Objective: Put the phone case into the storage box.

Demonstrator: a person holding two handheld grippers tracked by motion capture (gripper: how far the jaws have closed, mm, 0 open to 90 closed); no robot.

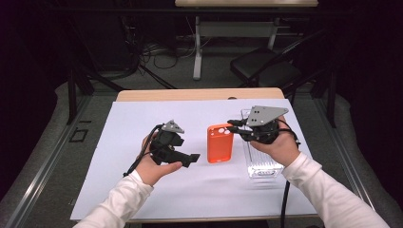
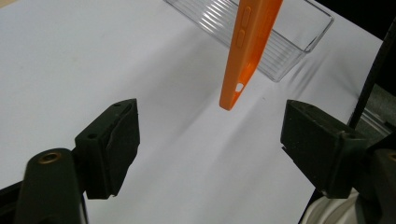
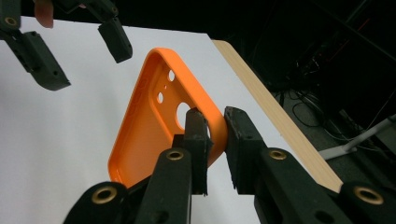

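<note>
An orange soft-plastic phone case (image 1: 219, 143) hangs above the white-covered desk (image 1: 119, 142), pinched at one edge near its camera cut-out by the right claw (image 3: 215, 135), whose pads are clamped tight on the thin wall. In the high view the case's long axis runs away from the person toward the desk's far edge, camera holes at the far end; the left gripper view shows it edge-on and steeply tilted, one corner pointing down at the desk without touching it. The left claw (image 2: 210, 140) stands wide with nothing between its pads — just beside the case, aimed at it. A clear ribbed plastic tray (image 1: 260, 164) lies on the desk under the right hand (image 1: 280, 147), its length parallel to the case. Behind the desk stand a black chair (image 1: 266, 66) and a second table's white legs (image 1: 197, 47).
</note>
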